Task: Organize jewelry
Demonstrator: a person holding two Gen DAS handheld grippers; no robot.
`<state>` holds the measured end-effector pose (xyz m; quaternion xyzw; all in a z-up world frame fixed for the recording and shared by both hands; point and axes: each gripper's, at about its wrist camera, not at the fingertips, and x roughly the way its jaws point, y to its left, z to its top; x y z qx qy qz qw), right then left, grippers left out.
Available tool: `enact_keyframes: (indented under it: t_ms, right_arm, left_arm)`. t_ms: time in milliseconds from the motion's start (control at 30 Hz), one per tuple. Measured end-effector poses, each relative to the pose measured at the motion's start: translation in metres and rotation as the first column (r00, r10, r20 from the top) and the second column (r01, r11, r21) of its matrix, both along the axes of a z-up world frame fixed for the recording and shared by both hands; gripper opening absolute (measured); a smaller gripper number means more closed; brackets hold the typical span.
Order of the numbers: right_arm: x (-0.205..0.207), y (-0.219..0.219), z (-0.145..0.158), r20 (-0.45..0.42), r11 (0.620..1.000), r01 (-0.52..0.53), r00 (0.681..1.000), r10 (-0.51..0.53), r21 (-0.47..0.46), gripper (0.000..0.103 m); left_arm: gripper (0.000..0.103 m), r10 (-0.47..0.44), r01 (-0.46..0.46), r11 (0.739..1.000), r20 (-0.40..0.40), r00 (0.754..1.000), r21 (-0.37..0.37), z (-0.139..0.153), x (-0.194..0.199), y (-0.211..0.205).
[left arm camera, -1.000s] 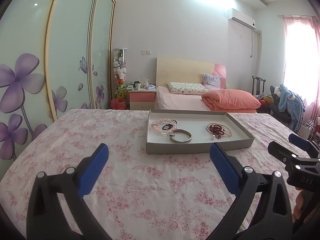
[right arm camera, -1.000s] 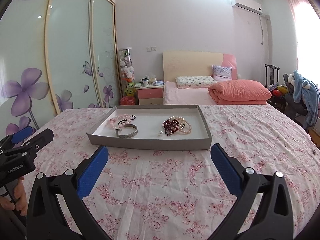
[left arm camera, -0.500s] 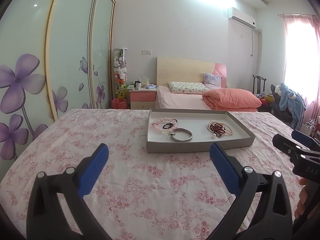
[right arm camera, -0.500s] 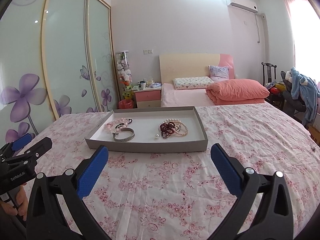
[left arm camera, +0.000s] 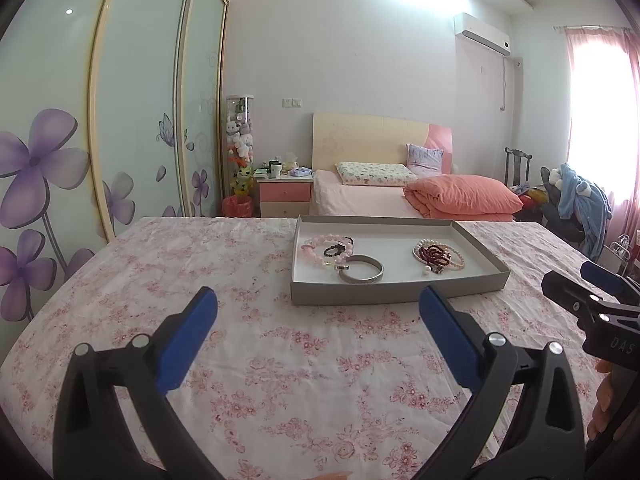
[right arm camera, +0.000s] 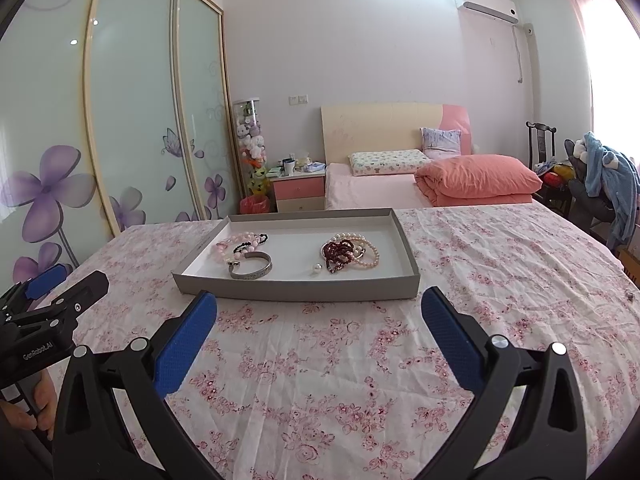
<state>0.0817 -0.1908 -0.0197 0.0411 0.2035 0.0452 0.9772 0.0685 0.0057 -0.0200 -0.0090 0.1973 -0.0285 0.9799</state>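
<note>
A shallow grey tray (right arm camera: 296,292) rests on a table covered with a pink floral cloth (right arm camera: 320,360), and all the jewelry in view lies inside it in two clusters. Toward the tray's left end are a pink bead bracelet (left arm camera: 320,246), a small dark bracelet (left arm camera: 335,249) and a silver bangle (right arm camera: 251,266); toward its right end a dark red bead strand (right arm camera: 339,251) lies tangled on a pearl strand (right arm camera: 366,255), with a loose pearl (right arm camera: 317,267) just beside them. The grouping may reflect sorting by type, or a heap awaiting separation; the scene fits either. The left gripper (left arm camera: 318,316) and right gripper (right arm camera: 319,312) hover short of the tray's near wall, fingers spread wide and holding nothing, presumably ready to reach in. How the strands interlock cannot be resolved, and each holding hand is cut off at the frame edge.
</note>
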Motion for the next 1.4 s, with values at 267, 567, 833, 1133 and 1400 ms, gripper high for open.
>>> enact_keyframes:
  t_ms: [267,567,833,1133,1400]
  right_arm:
    - [-0.0001,-0.0002,0.0006,-0.003,1.0,0.003,1.0,-0.003,0.006,0.101]
    - [0.0005,-0.0006,0.0,-0.007,1.0,0.002,1.0,-0.002,0.01,0.101]
    - [0.0014,-0.0017,-0.0027,-0.014,1.0,0.004,1.0,-0.003,0.015,0.101]
    - [0.0013,-0.0016,-0.0028,-0.015,1.0,0.003,1.0,-0.003,0.015,0.101]
    - [0.0003,-0.0009,-0.0032,-0.018,1.0,0.001,1.0,-0.001,0.016,0.101]
  left_arm:
    - [0.099,0.002,-0.002,1.0,-0.007,1.0,0.0,-0.0023,0.0006,-0.0015]
    - [0.099,0.005,-0.005,1.0,-0.016,1.0,0.001,-0.0037,0.0006,-0.0028]
    - [0.099,0.002,-0.002,1.0,-0.017,1.0,0.002,-0.0041,0.0006,-0.0035]
    - [0.099,0.0,0.0,1.0,-0.02,1.0,0.002,-0.0052,0.0001,-0.0042]
    - [0.099,0.004,-0.004,1.0,-0.014,1.0,0.0,-0.0055,-0.0006,-0.0048]
